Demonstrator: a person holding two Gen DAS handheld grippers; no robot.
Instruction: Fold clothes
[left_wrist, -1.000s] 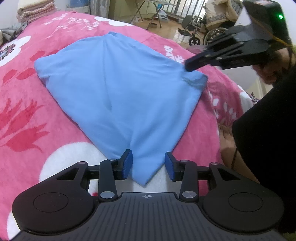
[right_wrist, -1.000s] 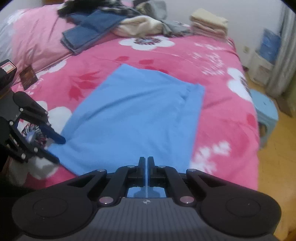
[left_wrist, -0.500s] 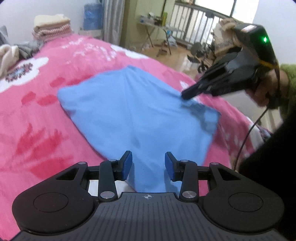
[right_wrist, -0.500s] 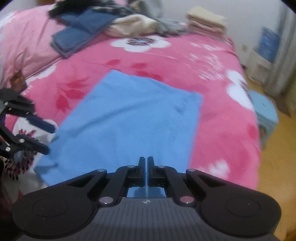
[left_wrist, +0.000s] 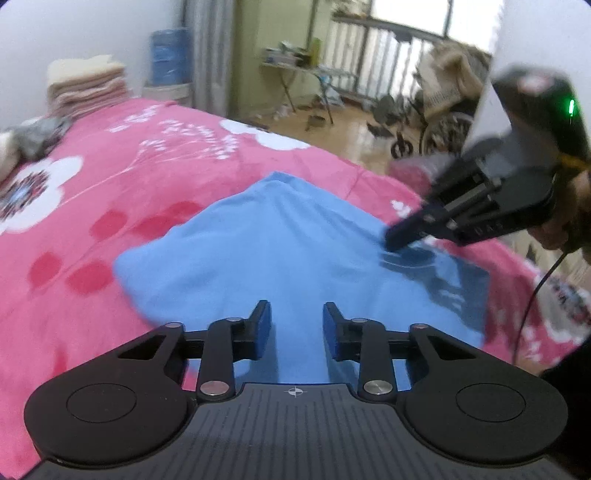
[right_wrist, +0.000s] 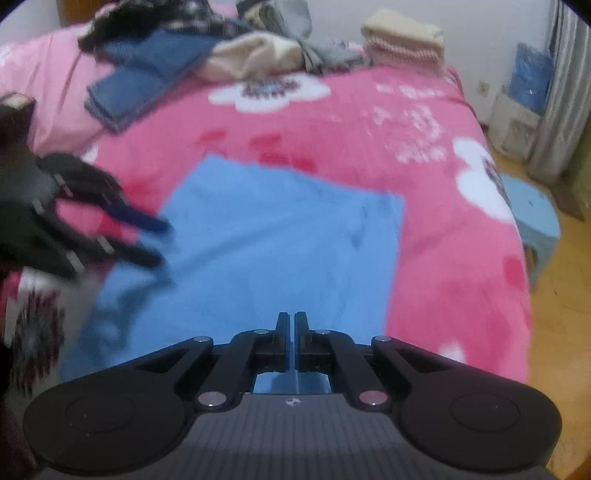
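Showing only leftward: wheelchair (left_wrist: 439, 122).

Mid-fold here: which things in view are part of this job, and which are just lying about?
Job:
- blue garment on the pink floral blanket
- right gripper, shut on the garment's near edge
- left gripper, open over it

Lying about:
- folded jeans
- stacked towels
- blue stool
- wheelchair

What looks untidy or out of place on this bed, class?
The unfolded pile at the bed's far end: jeans, a cream garment and grey clothing heaped loosely, unlike the neat towel stack beside it. The blue garment lies fairly flat, though its near-left edge looks rumpled.
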